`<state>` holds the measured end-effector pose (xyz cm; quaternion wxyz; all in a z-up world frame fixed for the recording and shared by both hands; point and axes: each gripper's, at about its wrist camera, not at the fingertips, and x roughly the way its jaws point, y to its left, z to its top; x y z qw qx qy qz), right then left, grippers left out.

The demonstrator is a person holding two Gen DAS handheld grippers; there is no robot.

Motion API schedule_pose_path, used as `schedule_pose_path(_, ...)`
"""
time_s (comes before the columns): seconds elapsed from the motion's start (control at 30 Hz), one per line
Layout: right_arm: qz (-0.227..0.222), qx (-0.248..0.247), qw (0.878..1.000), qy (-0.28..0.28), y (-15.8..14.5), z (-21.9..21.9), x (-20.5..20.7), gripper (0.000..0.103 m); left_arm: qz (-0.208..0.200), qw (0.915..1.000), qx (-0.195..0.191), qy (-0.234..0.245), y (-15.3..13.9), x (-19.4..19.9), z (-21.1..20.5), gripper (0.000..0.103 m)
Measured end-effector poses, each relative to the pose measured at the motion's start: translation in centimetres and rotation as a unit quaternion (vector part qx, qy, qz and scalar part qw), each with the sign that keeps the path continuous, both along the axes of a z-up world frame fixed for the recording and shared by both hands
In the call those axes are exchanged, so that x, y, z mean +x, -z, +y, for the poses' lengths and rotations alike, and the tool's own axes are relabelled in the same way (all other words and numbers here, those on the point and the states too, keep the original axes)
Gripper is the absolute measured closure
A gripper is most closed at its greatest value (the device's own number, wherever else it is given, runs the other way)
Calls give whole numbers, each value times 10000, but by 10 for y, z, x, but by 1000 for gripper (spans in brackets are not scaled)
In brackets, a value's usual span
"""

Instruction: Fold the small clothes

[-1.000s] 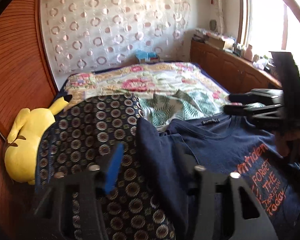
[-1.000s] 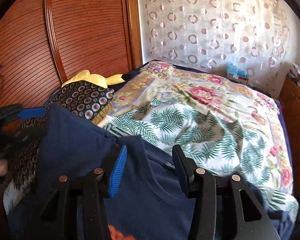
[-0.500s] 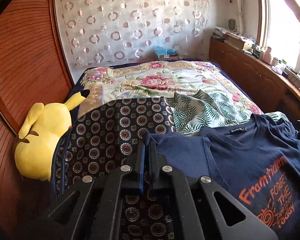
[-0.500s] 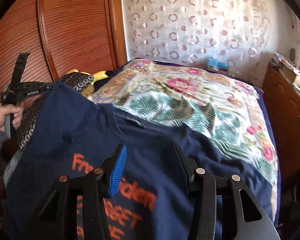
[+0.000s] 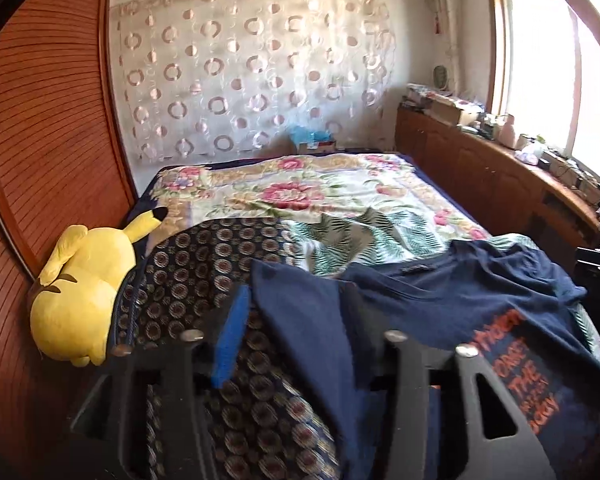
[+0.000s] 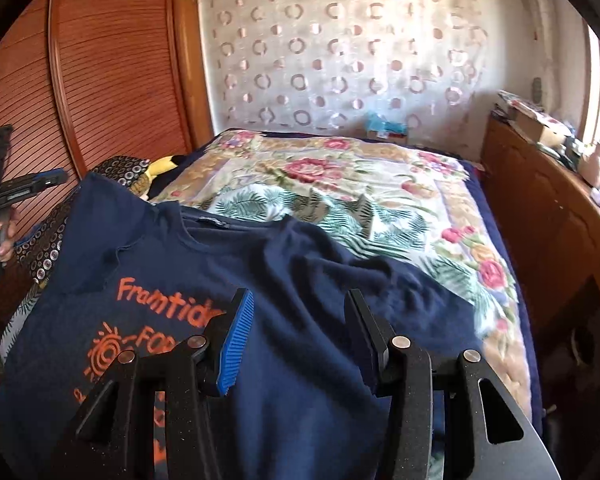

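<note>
A navy T-shirt (image 6: 308, 280) with orange lettering lies face up on the bed, collar toward the far wall. In the left wrist view the shirt (image 5: 440, 300) spreads to the right, and its left sleeve lies between the open jaws of my left gripper (image 5: 296, 312). My right gripper (image 6: 300, 320) is open above the shirt's right side, holding nothing. The left gripper also shows in the right wrist view (image 6: 40, 180), held by a hand at the far left.
A yellow plush toy (image 5: 84, 292) and a dark patterned pillow (image 5: 188, 272) lie at the bed's left edge. A floral quilt (image 6: 340, 184) covers the bed. A wooden wardrobe (image 6: 100, 80) stands on the left, a wooden cabinet (image 6: 548, 216) on the right.
My left gripper was shut half a second ago and is now open, with the sleeve lying between its jaws. The shirt has settled flatter on the bed. My right gripper stayed open.
</note>
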<state>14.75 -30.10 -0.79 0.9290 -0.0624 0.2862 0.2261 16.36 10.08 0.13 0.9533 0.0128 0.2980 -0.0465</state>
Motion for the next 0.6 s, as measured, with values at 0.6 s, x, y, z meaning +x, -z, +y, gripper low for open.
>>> schedule_pose_path(0.6, 417, -14, 9917, 1219, 27, -56, -59, 54, 581, 9917, 106, 1143, 59, -35, -109, 17)
